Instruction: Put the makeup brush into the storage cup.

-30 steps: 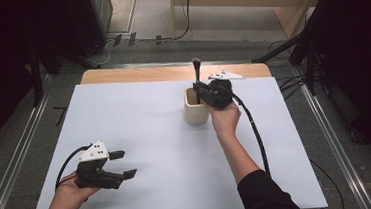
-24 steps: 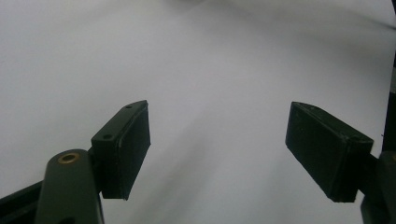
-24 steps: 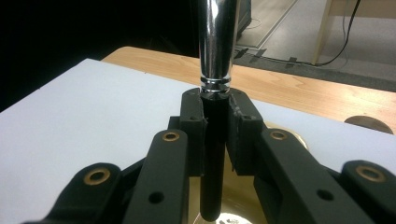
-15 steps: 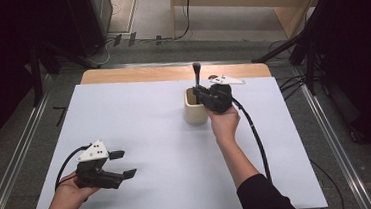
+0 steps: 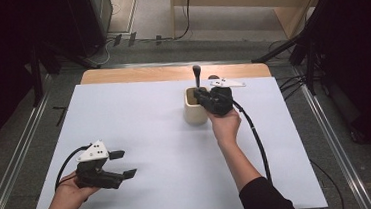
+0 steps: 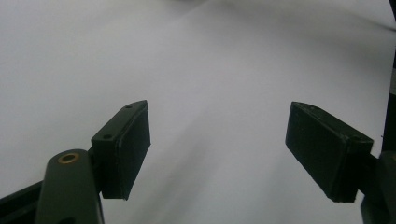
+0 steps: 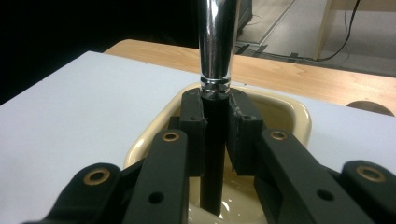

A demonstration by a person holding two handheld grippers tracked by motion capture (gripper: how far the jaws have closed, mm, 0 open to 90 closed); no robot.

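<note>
Broadly, a white table top point(image 5: 140, 123) takes up most of the high view, with a strip of bare wood point(image 5: 161, 74) along its far edge and dark floor and metal rails around it. Toward the far right of the white surface stands a cream container point(image 5: 193, 111), upright and open at the top. At the near left the person's left hand point(image 5: 67, 194) holds the left gripper point(image 5: 123, 163) just above the table, well apart from the container – its jaws are spread wide, and in the left gripper view nothing but bare white surface lies between them. The right hand point(image 5: 225, 126) reaches forward and holds the right gripper point(image 5: 200, 97) at the container's rim. Its jaws are clenched on the black shaft of a slender tool point(image 7: 215, 107) – black below, with a shiny metal section above – that stands upright with its lower end inside the container. A small white plate point(image 5: 228, 83) lies just beyond the right gripper
</note>
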